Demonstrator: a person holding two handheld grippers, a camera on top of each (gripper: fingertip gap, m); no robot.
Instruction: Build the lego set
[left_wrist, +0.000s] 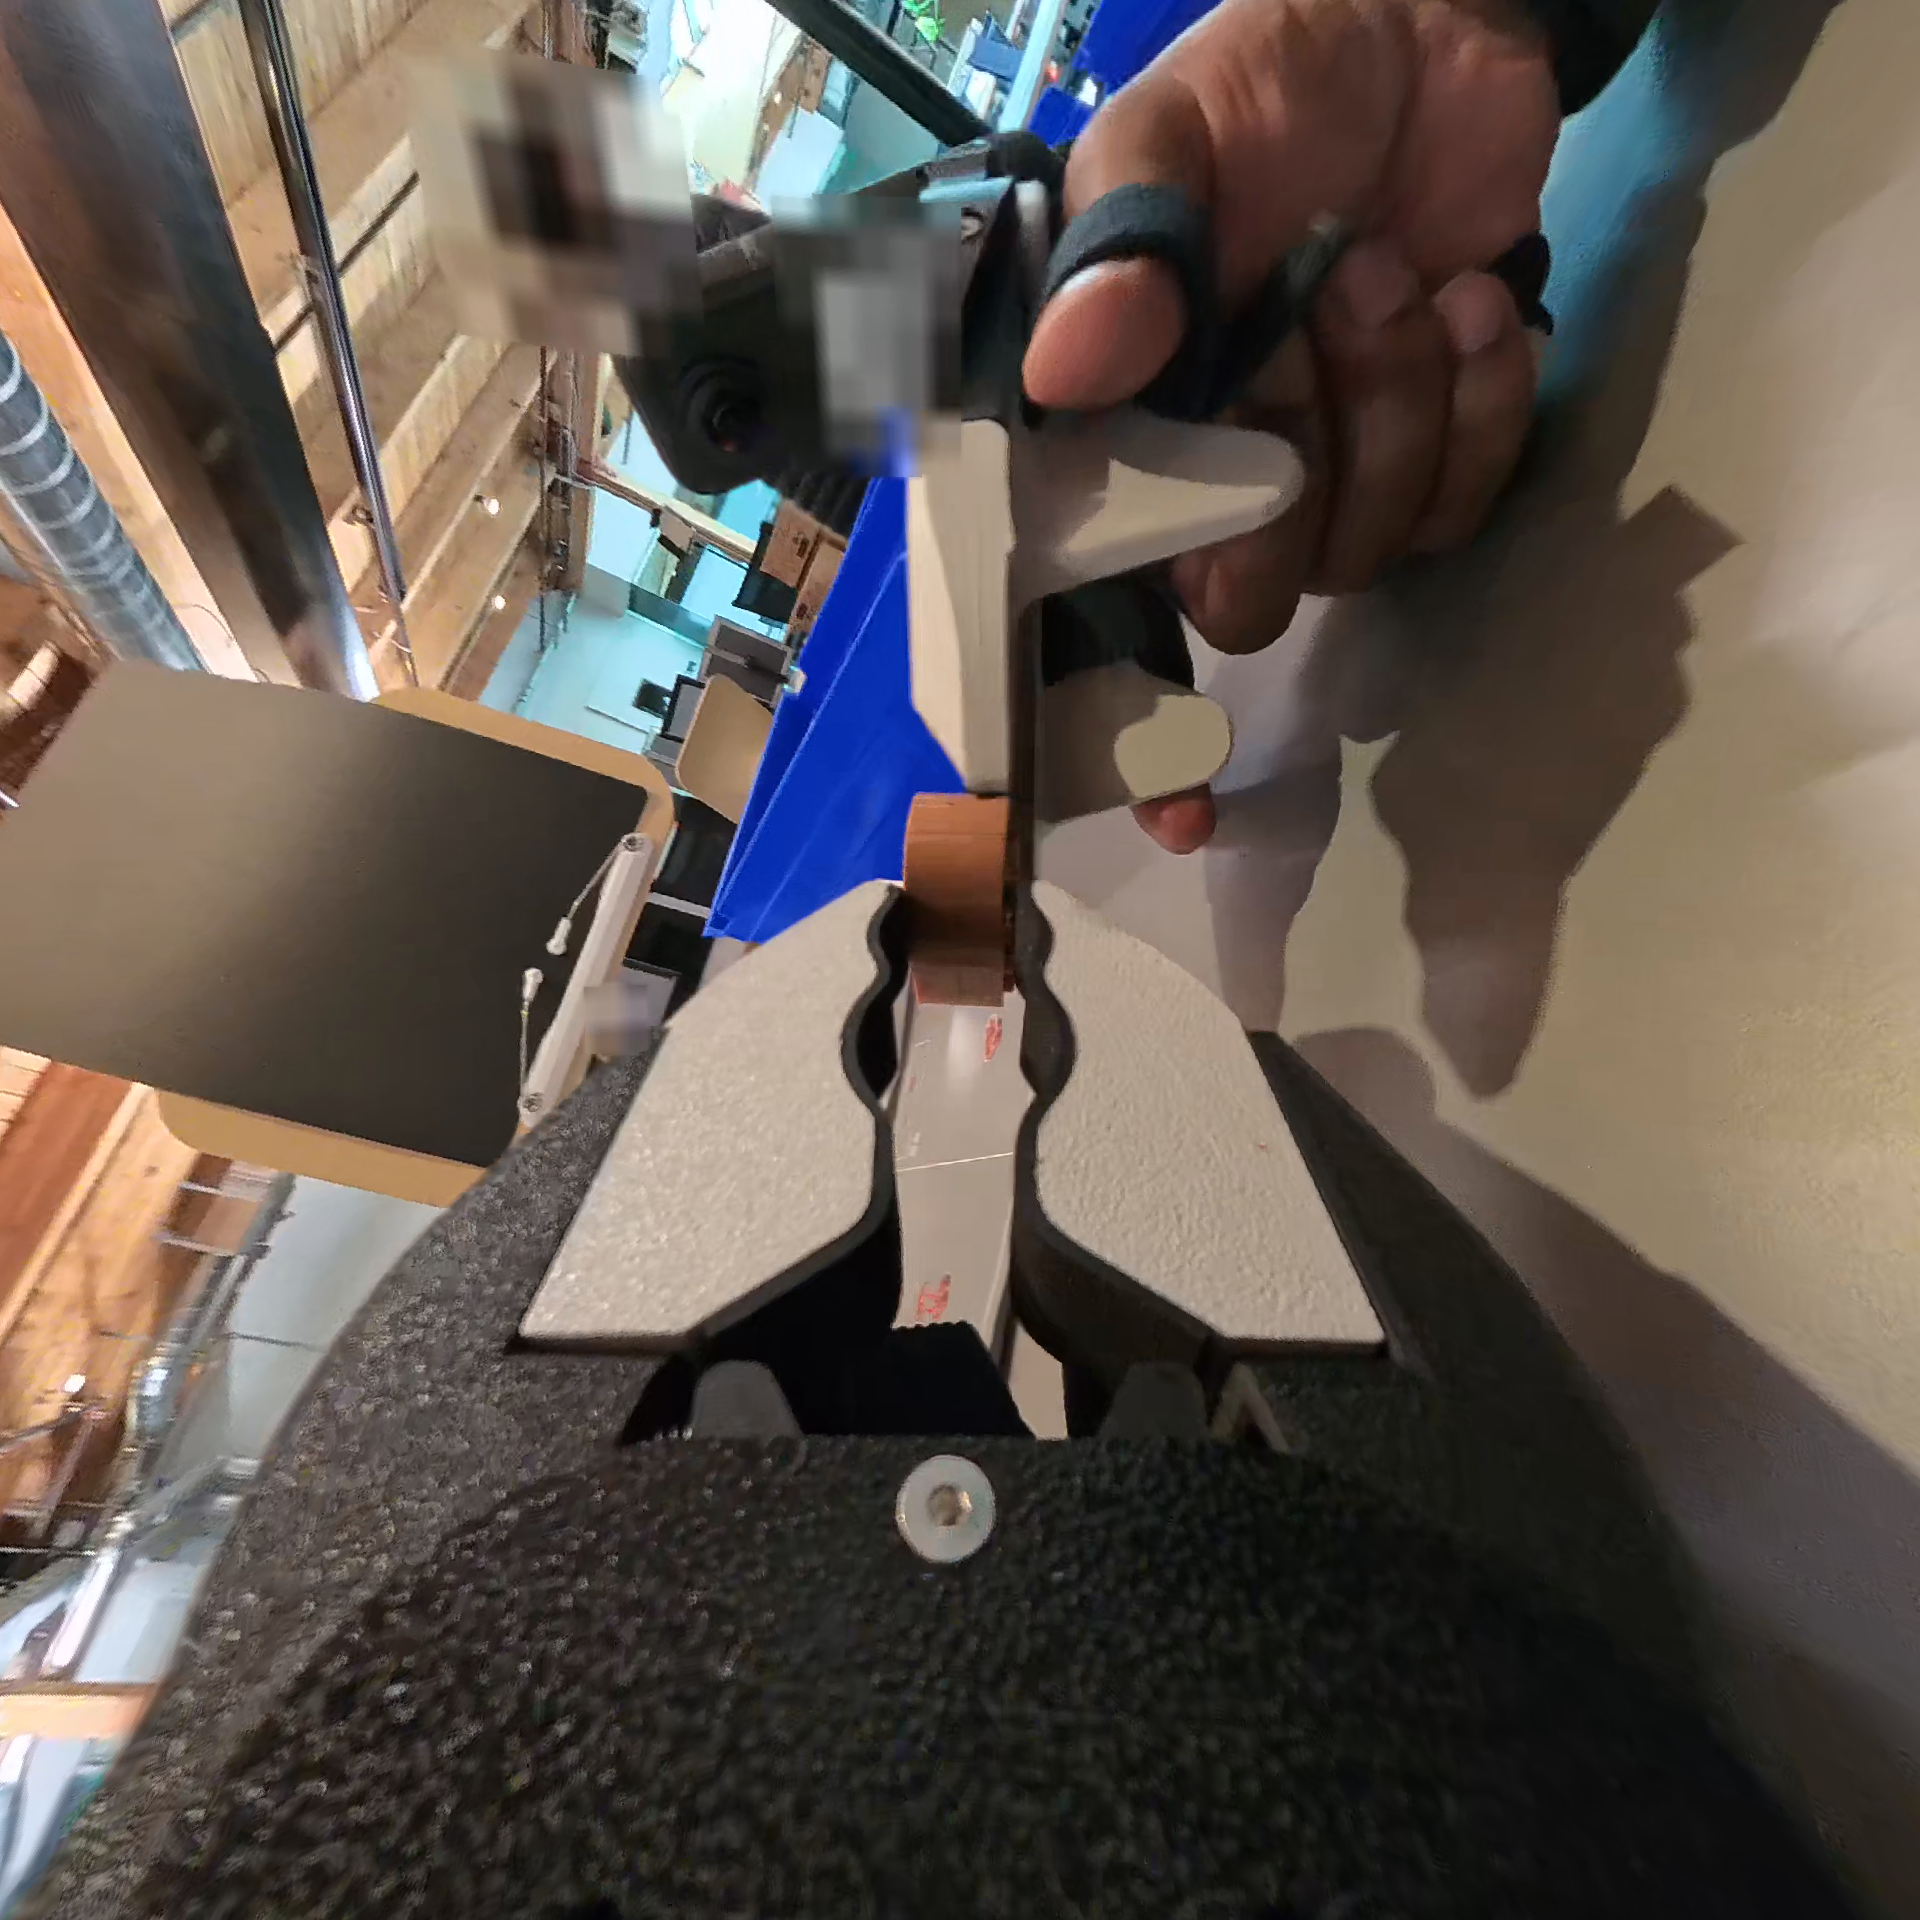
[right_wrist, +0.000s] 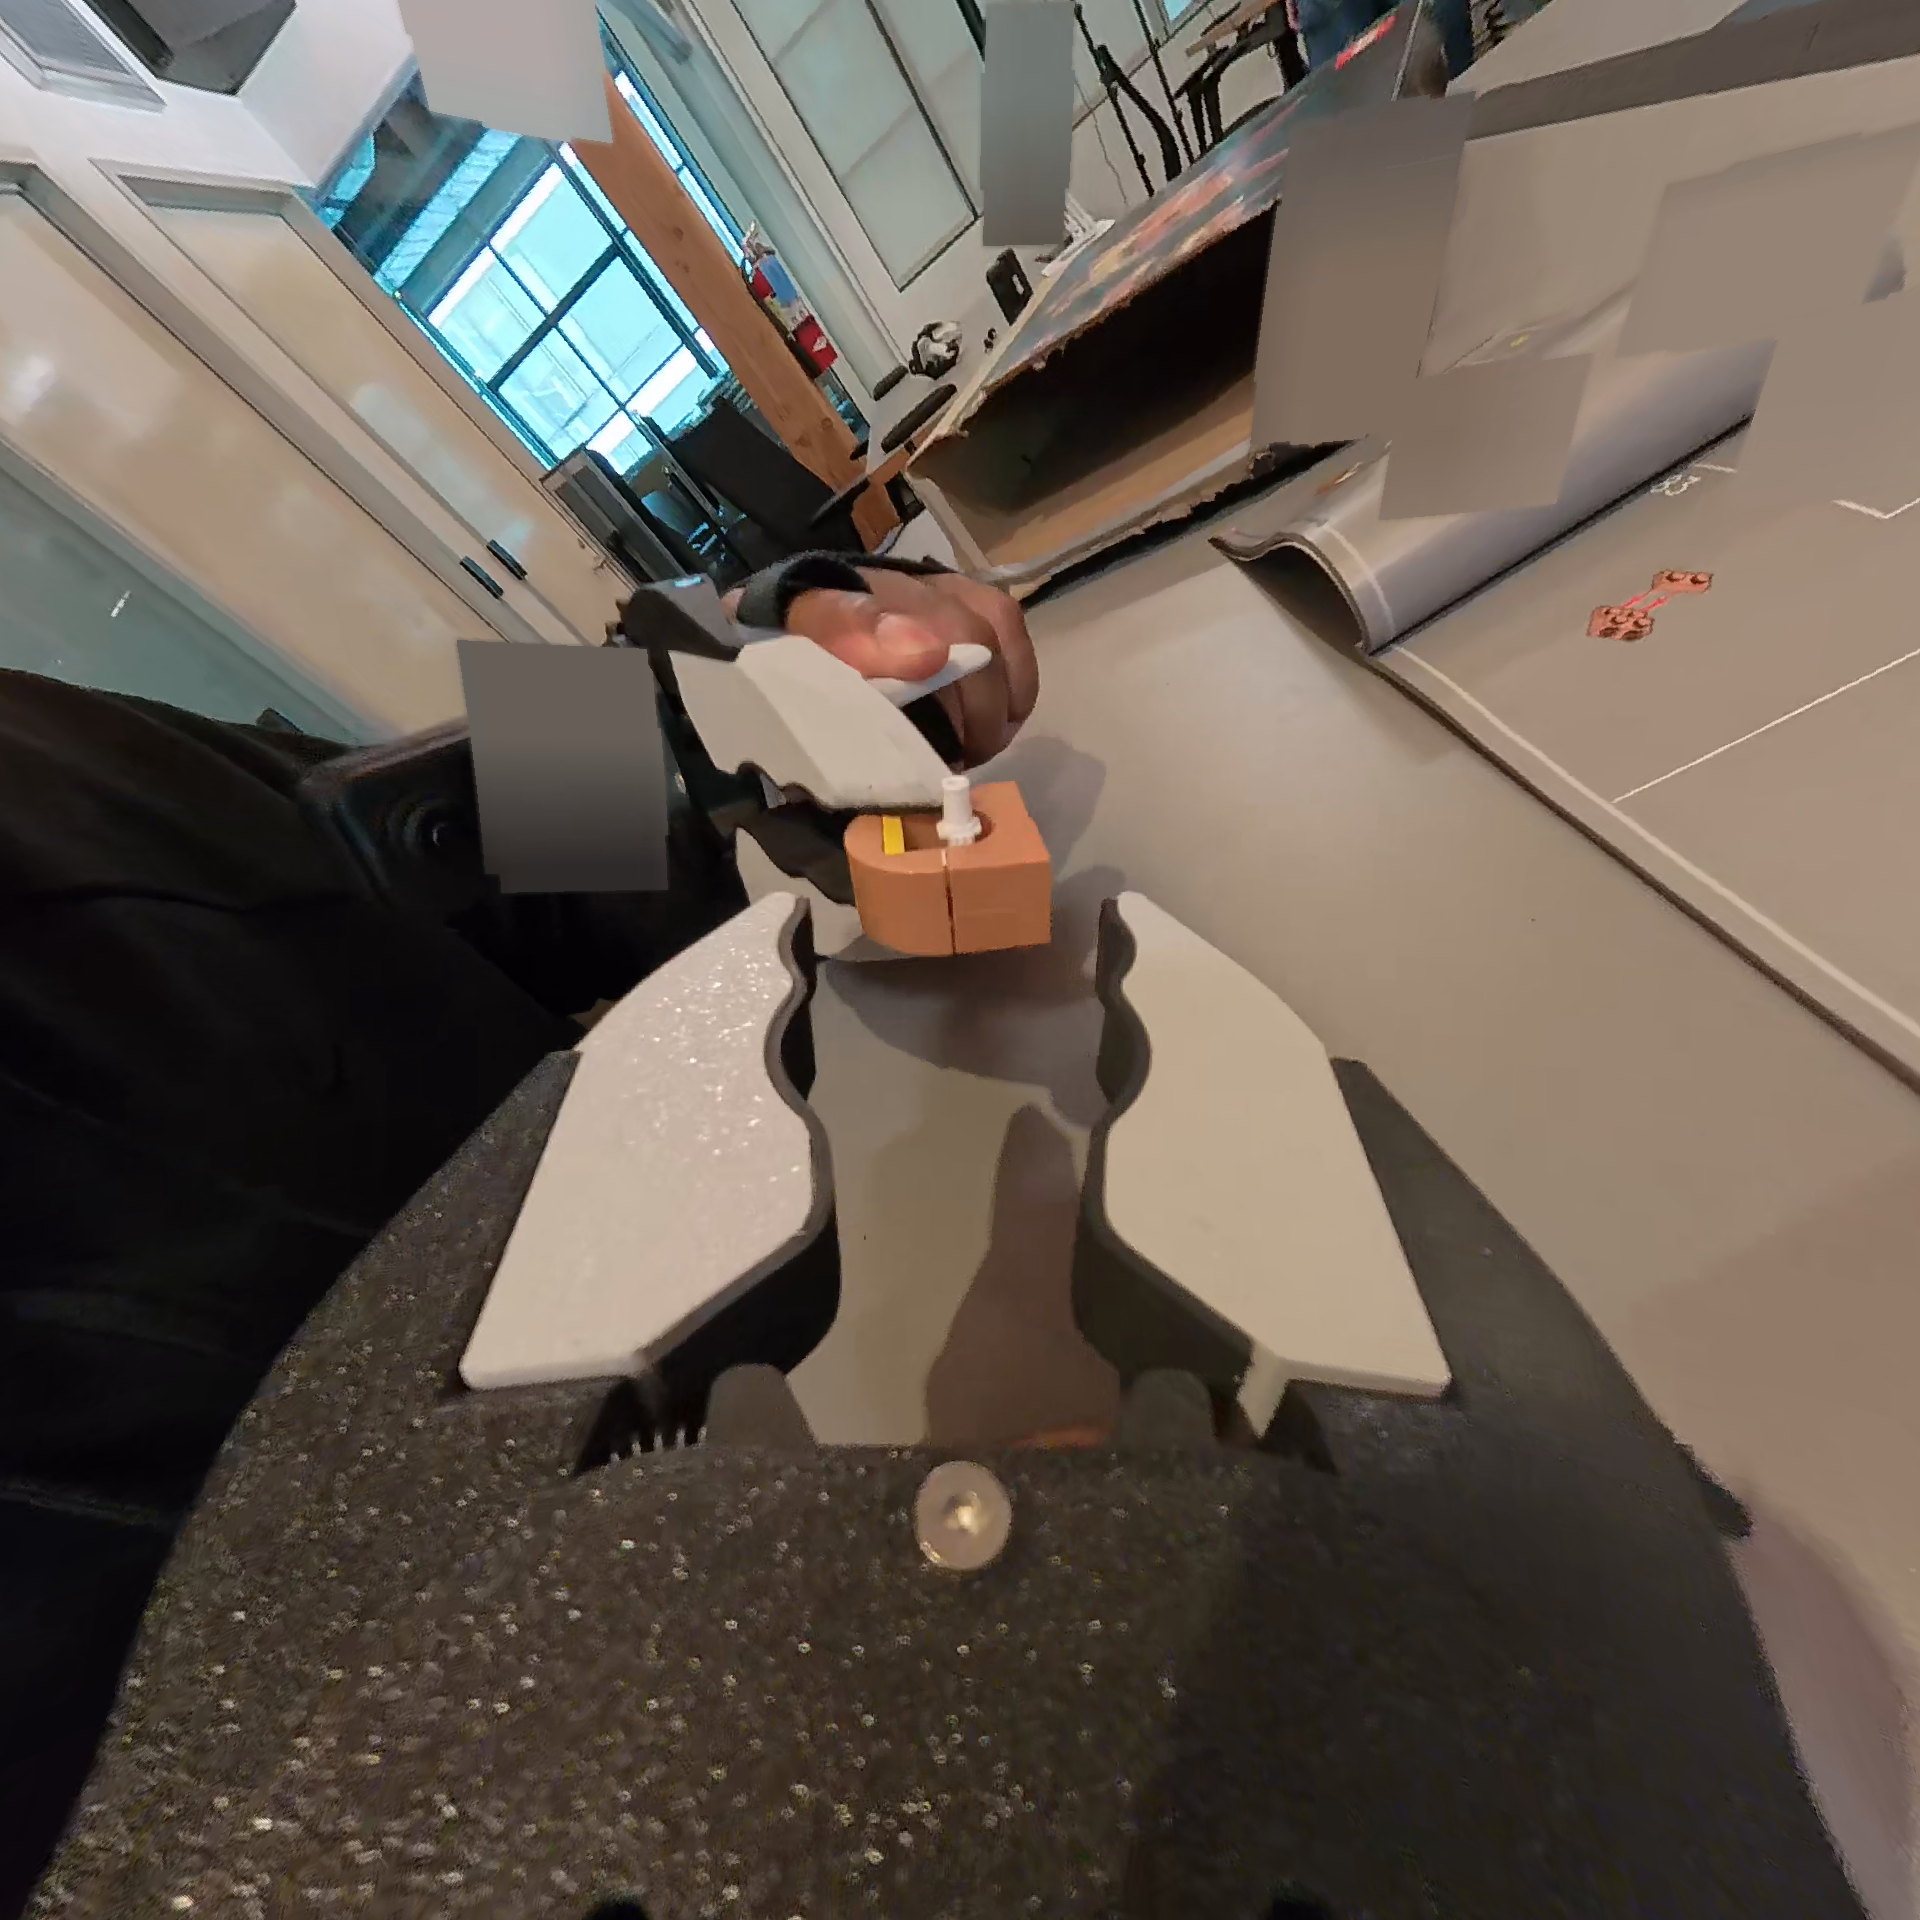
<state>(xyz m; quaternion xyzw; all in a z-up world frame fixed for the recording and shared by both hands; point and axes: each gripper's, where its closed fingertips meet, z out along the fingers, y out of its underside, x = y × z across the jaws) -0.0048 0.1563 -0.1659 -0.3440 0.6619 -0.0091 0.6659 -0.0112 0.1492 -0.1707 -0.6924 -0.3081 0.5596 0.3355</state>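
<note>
Spread wide and bare, the right gripper's fingers are seen just short of the brown block (white peg on top); it is clamped, seemingly, by the left gripper above the worktop.

Two claws, one brown block, one white peg, two hands.

No legible writing anywhere, only faint unreadable printed marks on the grey mat
</note>
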